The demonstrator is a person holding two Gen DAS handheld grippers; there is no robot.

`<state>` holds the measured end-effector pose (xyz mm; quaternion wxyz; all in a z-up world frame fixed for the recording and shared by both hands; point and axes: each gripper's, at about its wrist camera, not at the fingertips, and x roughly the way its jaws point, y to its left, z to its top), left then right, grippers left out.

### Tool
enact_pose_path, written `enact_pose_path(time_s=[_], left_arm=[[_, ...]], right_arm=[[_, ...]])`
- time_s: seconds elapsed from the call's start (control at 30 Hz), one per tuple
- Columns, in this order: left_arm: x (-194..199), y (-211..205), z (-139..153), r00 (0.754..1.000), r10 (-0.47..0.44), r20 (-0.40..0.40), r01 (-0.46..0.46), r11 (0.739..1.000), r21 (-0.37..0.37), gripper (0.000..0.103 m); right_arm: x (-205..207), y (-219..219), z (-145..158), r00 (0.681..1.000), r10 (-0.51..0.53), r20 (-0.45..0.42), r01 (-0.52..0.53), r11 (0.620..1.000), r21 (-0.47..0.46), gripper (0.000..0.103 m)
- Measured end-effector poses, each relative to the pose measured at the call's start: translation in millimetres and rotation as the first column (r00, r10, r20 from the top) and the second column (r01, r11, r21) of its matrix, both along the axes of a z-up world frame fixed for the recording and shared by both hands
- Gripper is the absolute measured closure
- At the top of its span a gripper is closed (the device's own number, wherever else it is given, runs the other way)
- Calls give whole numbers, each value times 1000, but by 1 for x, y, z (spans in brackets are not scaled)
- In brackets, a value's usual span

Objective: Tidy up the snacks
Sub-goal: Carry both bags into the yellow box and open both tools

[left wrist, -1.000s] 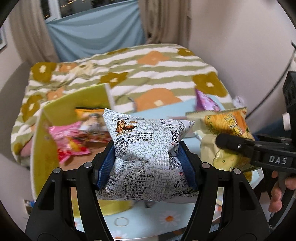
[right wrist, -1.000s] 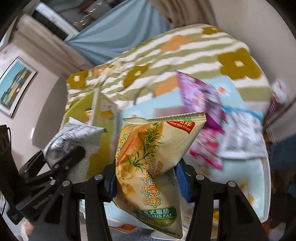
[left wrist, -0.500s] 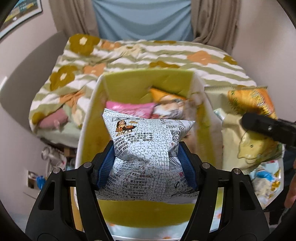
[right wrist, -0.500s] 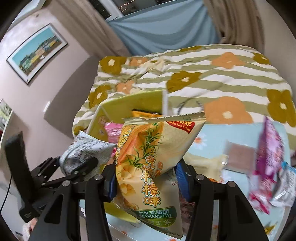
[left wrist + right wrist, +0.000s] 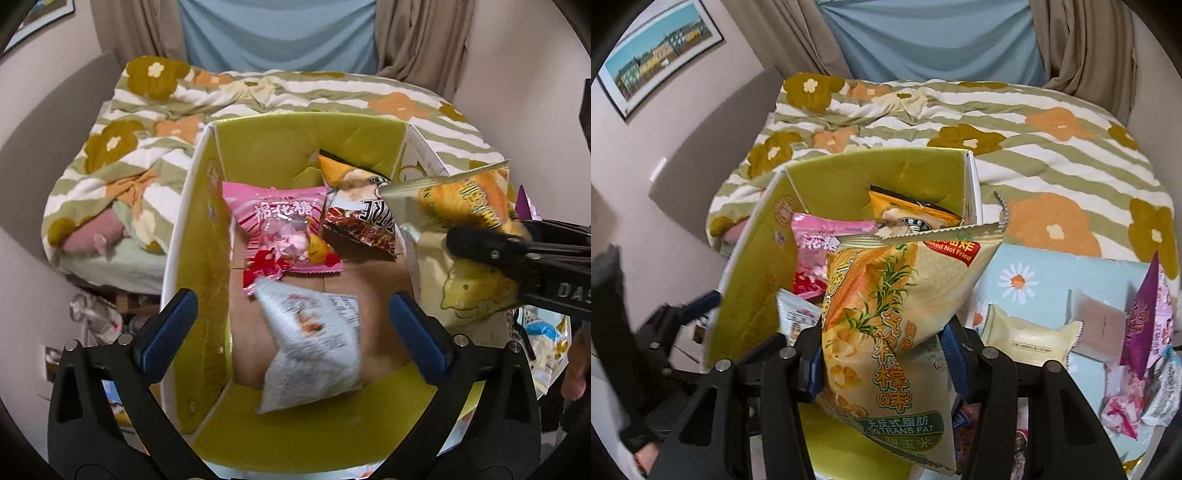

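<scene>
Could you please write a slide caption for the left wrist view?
Open left claw above the yellow box, white snack bag blurred below it, beside a pink bag.

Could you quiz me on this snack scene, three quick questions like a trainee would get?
1. True or false: the left tongs are open above the yellow box.
2. What do the right tongs hold? A) pink marshmallow bag B) yellow corn snack bag C) nothing
3. Fill in: the white printed packet appears blurred inside the ____.

Key:
1. True.
2. B, the corn snack bag.
3. Box; the pink marshmallow bag and an orange packet lie farther back in it.
</scene>
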<state>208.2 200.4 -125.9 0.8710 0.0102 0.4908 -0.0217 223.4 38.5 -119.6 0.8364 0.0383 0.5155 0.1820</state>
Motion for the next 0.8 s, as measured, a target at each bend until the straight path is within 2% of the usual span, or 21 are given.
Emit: enact_pose_path(time_s=[0.43,0.5,0.53,0.57,0.6,0.7,0.8], left_arm=[[-3,0,1,1000,17,-9,-16,1000,21,0],[-4,0,-1,1000,17,-15,-16,999,27,0],[-5,1,-2,1000,18,-15,-17,999,30,0],[-6,1,-3,1000,20,-16,-20,999,29,0],[-7,2,-4,1000,22,-21,-22,999,24,0],[-10,6,-7,999,31,-33,-31,1000,-6,0],[-12,5,-10,999,19,-40,-19,1000,-9,0]], right_arm=[[13,29,-25,993,104,-53,-105,994,-7,53],[15,30,-24,993,109,-39,-109,994,9,46],[15,31,-23,994,106,-30,-106,994,10,30],[15,31,-23,995,102,-18,-102,995,7,9],[14,31,-21,996,94,3,-94,996,-3,1],[11,29,-22,996,86,23,-86,996,-19,0],[9,26,-28,997,72,3,-72,997,-26,0]])
